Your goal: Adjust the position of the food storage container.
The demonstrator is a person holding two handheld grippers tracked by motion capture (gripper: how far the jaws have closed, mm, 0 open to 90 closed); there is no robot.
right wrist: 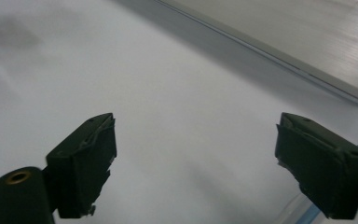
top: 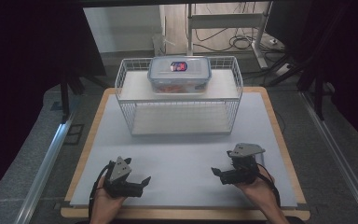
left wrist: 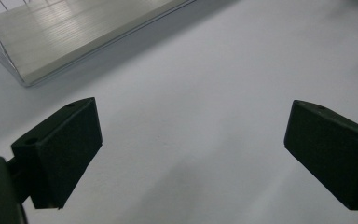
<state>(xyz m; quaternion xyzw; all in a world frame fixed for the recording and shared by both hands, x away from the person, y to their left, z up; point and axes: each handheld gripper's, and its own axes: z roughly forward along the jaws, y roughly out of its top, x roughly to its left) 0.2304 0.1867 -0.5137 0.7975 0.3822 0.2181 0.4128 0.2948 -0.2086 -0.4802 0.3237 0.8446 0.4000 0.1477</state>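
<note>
On my left, the left gripper (top: 140, 183) sits low over the near part of the pale grey mat (top: 182, 154), held in the person's left hand (top: 106, 201) that comes in from the bottom edge. Through the left gripper view I see its two black jaws standing wide apart, with bare mat between them and a corner of the wire basket's lower shelf (left wrist: 70, 39) up at the far left. Moving toward the middle, the white wire basket (top: 179, 95) stands at the far side of the mat, open toward me, with an upper and a lower shelf. The clear plastic container (top: 180, 74) with a blue-rimmed lid and a red-and-blue label rests on the upper shelf, roughly centred, with something orange inside that I cannot make out. It is well apart from both tools. On my right, the right gripper (top: 216, 173) hovers over the near right part of the mat, in the person's right hand (top: 256, 189), its tips pointing inward toward the left one. In the right gripper view its jaws stand wide with nothing between them, and the shelf edge (right wrist: 279, 60) runs across the top right.
</note>
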